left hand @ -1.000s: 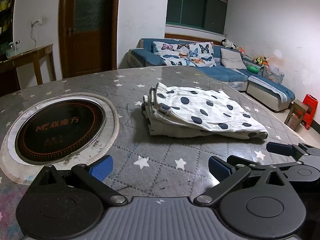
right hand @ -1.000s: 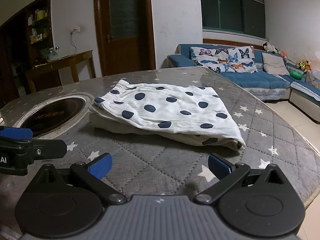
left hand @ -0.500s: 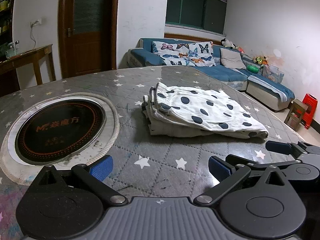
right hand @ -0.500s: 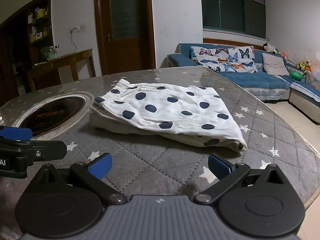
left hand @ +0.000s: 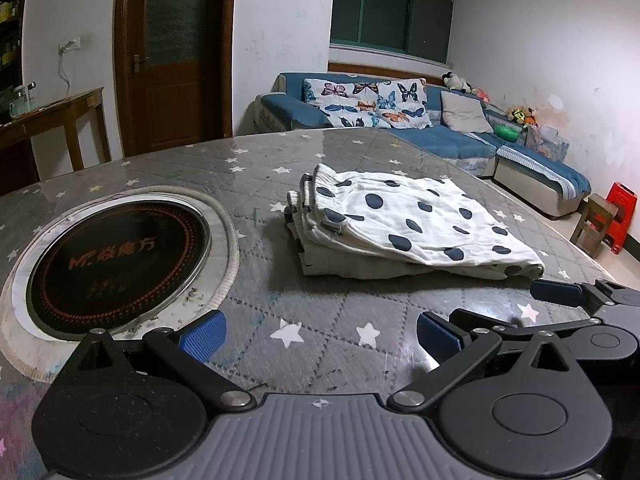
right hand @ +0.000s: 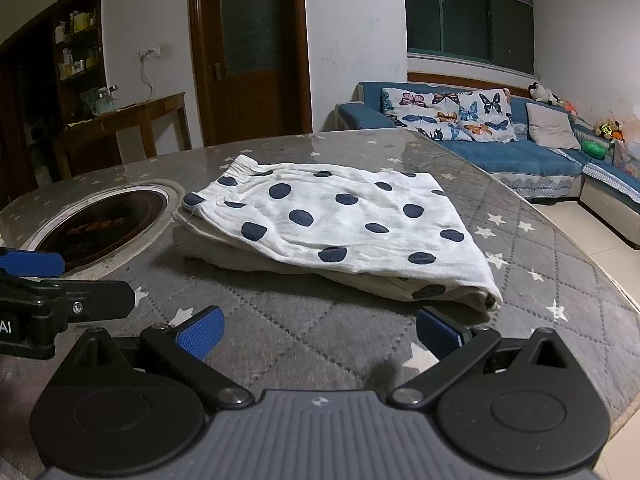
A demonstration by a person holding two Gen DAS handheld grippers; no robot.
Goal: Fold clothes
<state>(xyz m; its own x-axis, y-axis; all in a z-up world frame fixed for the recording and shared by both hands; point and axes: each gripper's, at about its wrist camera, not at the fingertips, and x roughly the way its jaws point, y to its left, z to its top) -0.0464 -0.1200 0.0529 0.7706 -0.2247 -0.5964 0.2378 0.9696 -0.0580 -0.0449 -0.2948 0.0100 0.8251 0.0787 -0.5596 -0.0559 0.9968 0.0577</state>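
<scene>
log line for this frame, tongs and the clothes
left tongs: open, empty | right tongs: open, empty | polka-dot garment: folded, lying on beige stack | table: both tongs short of clothes

White clothes [left hand: 404, 220] with dark blue dots, folded into flat layered stack, lying on grey starred table [left hand: 320, 320], waistband leftward.

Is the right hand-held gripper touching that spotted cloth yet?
Apart. In the right wrist view, the right hand-held gripper stands open, and a strip of bare grey table shows between its fingertips and the folded spotted cloth.
</scene>
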